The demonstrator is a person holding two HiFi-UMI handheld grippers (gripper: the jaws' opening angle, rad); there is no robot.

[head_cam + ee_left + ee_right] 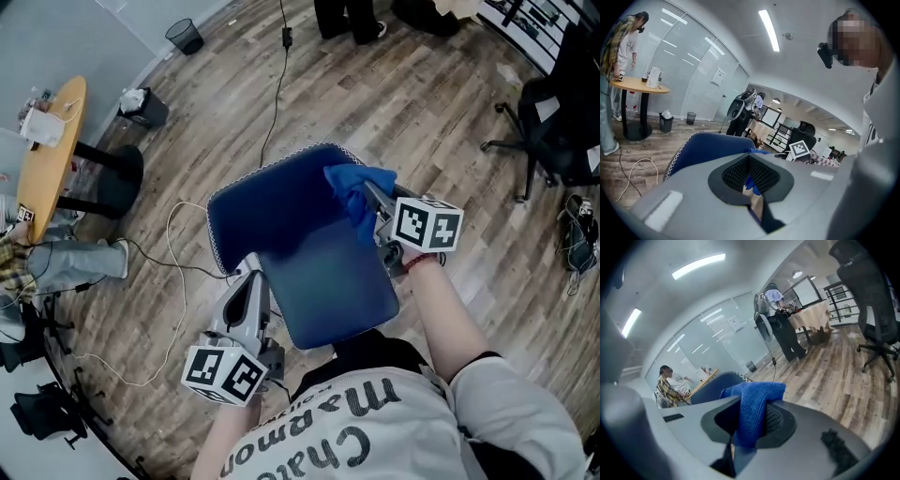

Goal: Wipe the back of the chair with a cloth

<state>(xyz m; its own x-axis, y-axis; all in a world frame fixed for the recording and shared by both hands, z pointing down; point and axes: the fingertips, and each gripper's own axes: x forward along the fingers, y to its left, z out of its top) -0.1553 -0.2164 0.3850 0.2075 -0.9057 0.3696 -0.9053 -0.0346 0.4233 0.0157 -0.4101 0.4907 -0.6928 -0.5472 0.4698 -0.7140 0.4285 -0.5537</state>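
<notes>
Pinching the blue cloth (354, 187), the right gripper (370, 195) holds it against the far right part of the blue chair (309, 253), close to the edge trimmed in white stitching. In the right gripper view the cloth (752, 404) is bunched between the two jaws of the right gripper (750, 425). The jaws are closed on it, and a thick fold spills up and over the pads. The chair's curved blue edge (712, 385) shows just beyond.

The left gripper (251, 277) sits at the chair's near left side, its tip right at the padded edge. In the left gripper view, the jaws of the left gripper (751, 180) are drawn together with only a thin slit between them, and a scrap of blue shows through the slit. The blue chair (708, 145) rises just ahead. Whether the tip actually touches the chair cannot be told.

The chair stands on a wooden plank floor (422, 103), and a pale cable (180, 281) loops across the boards to its left. Well apart, at the left edge, is a round wooden desk (52, 141), with a person in a plaid shirt (618, 42) beside it. A black mesh bin (185, 36) stands by the far wall, and a black office chair (553, 122) is off to the right.
</notes>
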